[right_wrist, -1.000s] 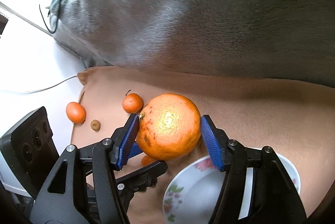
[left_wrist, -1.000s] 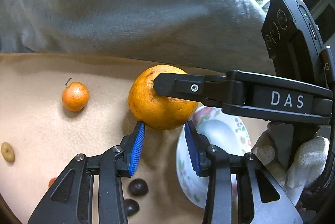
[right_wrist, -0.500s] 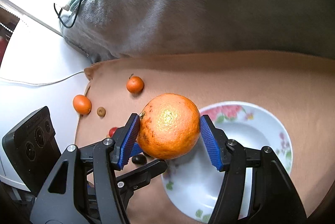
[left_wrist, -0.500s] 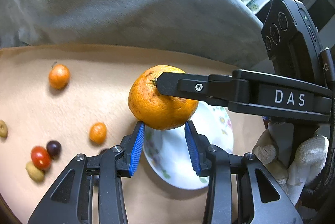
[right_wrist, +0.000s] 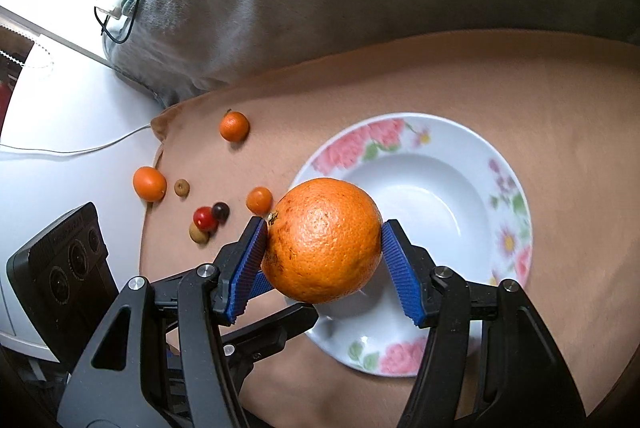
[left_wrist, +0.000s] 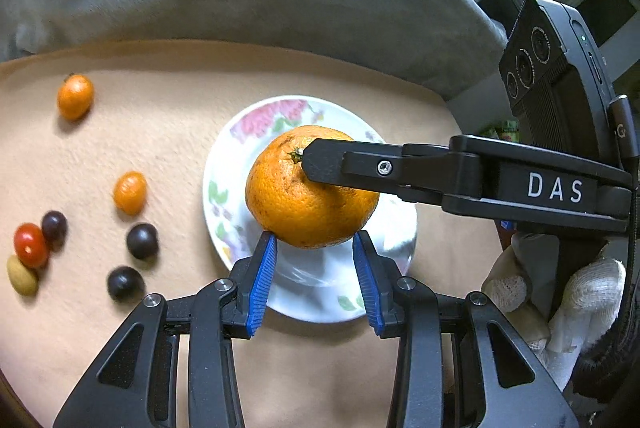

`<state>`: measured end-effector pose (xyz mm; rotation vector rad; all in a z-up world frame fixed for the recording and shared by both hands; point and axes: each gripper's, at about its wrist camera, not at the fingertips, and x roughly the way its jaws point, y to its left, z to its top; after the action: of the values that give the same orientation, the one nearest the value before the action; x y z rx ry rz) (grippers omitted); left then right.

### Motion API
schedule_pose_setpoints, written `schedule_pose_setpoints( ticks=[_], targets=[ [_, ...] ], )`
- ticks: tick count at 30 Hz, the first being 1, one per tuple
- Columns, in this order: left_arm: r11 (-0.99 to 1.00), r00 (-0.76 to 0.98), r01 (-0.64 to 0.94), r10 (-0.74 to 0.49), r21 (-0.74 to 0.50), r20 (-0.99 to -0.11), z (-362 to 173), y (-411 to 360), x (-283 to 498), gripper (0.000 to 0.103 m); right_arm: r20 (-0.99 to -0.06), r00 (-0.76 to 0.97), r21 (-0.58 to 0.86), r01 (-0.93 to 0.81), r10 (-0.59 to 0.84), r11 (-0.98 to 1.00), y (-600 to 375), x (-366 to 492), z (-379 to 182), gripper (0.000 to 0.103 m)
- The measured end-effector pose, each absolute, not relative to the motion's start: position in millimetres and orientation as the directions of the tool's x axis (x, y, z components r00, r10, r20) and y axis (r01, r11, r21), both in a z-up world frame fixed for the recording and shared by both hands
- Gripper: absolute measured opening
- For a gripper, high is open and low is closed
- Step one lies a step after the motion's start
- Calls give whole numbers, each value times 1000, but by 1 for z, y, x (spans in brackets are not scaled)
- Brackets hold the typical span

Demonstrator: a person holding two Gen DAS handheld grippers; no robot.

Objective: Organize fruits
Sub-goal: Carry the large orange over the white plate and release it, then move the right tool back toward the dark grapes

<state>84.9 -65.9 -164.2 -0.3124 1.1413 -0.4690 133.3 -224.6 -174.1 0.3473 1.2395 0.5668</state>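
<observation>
Orange (right_wrist: 324, 240) above plate (right_wrist: 460, 148).

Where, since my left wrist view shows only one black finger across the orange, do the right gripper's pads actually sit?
Observer: In the right wrist view both blue pads of the right gripper press on opposite sides of the orange.
Operator: Is the plate's well free? The orange hides it from me.
Observer: Yes, the plate has nothing in its well; the orange is held over its left rim as that view shows it.
Operator: Any fruit outside my frame?
Observer: One small orange fruit lies right at the left edge of the cloth.
</observation>
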Motion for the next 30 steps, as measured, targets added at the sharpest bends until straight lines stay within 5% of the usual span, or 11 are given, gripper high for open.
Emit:
schedule_pose_setpoints(
  ticks=[15,22,30],
  targets=[
    [843,312,230,-537,-486,-784,-159,-73,66,34,-808,287,475,-201,515,857,-260,114,-159,53],
    [867,332,205,-498,-454,-801,-155,-64,53,34,-809,328,443,-205,488,873,-268,104,-150,65],
    [896,383,177,-444,-407,-810,-150,-43,37,34,-800,353,438,-211,486,874,-265,95,-145,66]
  ],
)
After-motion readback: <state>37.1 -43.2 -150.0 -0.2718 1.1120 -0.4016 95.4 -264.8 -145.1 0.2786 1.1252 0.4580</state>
